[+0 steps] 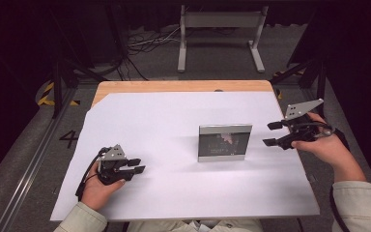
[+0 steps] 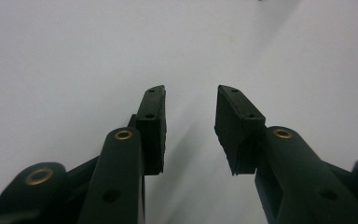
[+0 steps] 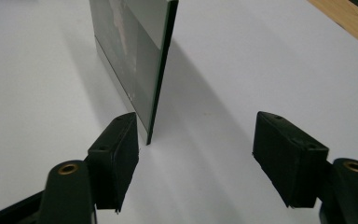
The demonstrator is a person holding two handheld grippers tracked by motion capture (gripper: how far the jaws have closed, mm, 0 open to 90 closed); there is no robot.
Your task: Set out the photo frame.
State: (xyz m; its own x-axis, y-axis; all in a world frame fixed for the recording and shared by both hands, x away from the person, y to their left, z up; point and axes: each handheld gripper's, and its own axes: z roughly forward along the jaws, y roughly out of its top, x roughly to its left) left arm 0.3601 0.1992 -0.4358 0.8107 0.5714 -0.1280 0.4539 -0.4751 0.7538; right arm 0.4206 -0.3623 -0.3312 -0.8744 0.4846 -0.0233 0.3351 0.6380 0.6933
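A frame stands upright on the white sheet, right of centre. The right gripper hovers just right of it, jaws spread wide and empty. The left gripper rests at the near left, well apart, jaws parted, holding nothing.

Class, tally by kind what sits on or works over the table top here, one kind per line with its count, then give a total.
Picture frame: 1
White sheet: 1
Left tool and right tool: 2
Total: 4
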